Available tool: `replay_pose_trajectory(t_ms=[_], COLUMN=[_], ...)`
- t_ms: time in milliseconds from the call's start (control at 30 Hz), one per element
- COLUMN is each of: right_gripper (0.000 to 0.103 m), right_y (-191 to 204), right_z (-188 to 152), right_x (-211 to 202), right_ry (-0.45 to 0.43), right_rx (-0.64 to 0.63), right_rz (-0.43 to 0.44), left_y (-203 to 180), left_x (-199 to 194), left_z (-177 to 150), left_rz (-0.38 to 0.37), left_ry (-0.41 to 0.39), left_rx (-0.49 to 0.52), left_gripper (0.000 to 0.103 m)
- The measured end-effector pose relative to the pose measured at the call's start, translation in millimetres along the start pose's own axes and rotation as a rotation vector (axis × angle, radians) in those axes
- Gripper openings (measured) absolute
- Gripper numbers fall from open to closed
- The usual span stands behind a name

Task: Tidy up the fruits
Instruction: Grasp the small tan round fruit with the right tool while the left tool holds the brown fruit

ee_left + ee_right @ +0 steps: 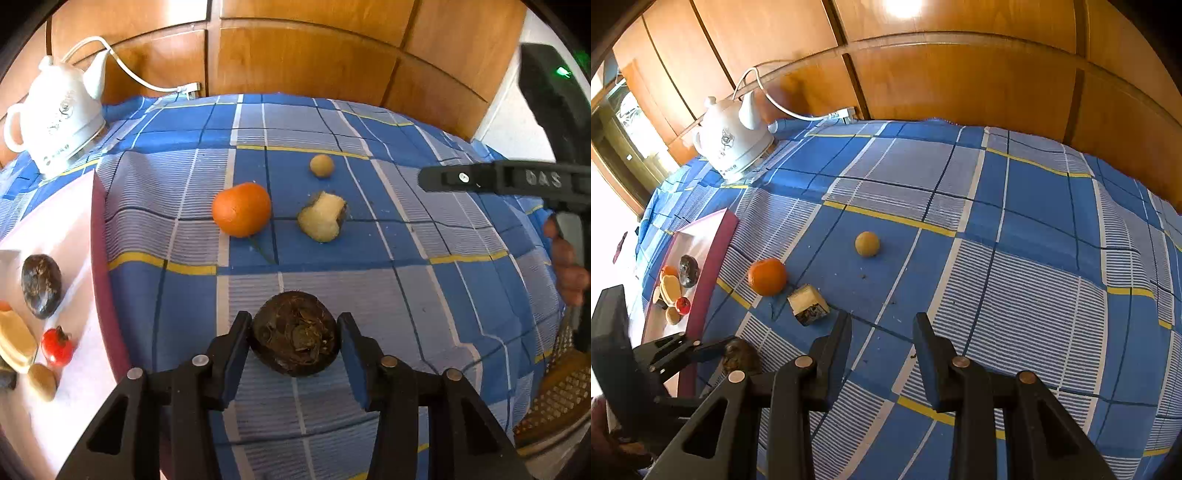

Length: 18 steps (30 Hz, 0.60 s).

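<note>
A dark brown, rough round fruit (295,332) lies on the blue checked cloth, and my left gripper (293,334) is shut on it, a pad against each side. The right wrist view shows this same grip low on the left, at the fruit (740,356). Farther out on the cloth lie an orange (242,208), a pale cut piece of fruit (323,218) and a small tan round fruit (321,165). My right gripper (882,332) hovers over bare cloth, open, with nothing between its fingers. The cut piece (808,304) lies just beyond its left finger.
At the left stands a pink-rimmed white tray (98,229) holding several fruits, among them a dark one (40,284) and a small red one (57,345). A white kettle (62,114) with its cord is at the back left. Wooden panels close off the back. A woven object (554,398) lies at the right.
</note>
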State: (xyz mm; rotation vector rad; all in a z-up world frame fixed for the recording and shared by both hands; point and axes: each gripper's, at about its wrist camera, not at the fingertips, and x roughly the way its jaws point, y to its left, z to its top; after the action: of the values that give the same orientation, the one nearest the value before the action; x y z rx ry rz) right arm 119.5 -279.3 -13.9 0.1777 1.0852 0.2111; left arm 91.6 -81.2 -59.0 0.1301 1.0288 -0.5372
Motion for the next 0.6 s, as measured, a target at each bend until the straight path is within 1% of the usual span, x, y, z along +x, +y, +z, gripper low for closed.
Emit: replay_pose_trajectory(t_ms=[67,167,333,600], right_gripper=[0.035,0.035,0.035,0.035], right_y=[1,2,8,23], right_z=[-1,-2,-6,-11], right_x=[2,4,10,14], right_ry=[0.008,0.019,0.042,0.062], right_rx=[-0.004,-0.010,-0.036,-0.086], right_rz=[-0.001,0.000,0.019,0.045], left_y=[-1,-6,-4,-7], left_x=[2,1,3,2], left_z=[-6,-9,-11,-15], left_rz=[0.004,0.026,0.013,0.023], left_ry=[0.008,-0.010,-0.023,-0.049], left_rx=[0.002,0.031,0.033,0.053], left_gripper=[0.048,0.048,0.048,0.048])
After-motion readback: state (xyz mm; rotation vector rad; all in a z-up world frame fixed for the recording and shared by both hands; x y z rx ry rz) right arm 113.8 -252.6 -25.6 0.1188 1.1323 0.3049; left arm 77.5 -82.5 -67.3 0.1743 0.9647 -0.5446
